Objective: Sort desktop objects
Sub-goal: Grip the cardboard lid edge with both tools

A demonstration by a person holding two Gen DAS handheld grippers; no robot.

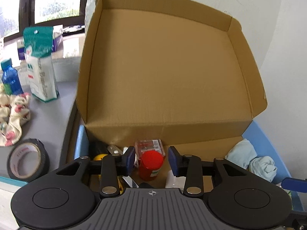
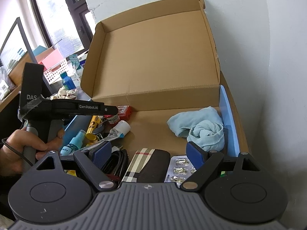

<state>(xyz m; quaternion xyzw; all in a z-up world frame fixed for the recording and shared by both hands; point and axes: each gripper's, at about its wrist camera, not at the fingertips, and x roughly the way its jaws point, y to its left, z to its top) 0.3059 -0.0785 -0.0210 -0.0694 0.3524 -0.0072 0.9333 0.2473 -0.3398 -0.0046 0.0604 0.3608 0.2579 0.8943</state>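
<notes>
An open cardboard box (image 1: 163,72) stands with its lid raised; it also shows in the right wrist view (image 2: 153,61). My left gripper (image 1: 151,159) is open above the box's left part, its blue pads either side of a small red-capped bottle (image 1: 150,164) below, apart from it. A clear red-printed case (image 1: 149,146) lies behind the bottle. My right gripper (image 2: 147,154) is open and empty above a plaid-trimmed pouch (image 2: 147,164) and a blister pack of capsules (image 2: 180,169). A pale blue cloth (image 2: 201,128) lies at the box's right.
On the grey desk left of the box are a tape roll (image 1: 27,161), floral socks (image 1: 13,115), a white and green bag (image 1: 41,67) and a blue bottle (image 1: 10,76). Inside the box lie a tube (image 2: 119,131), a spray bottle (image 2: 73,143) and black cable (image 2: 115,161).
</notes>
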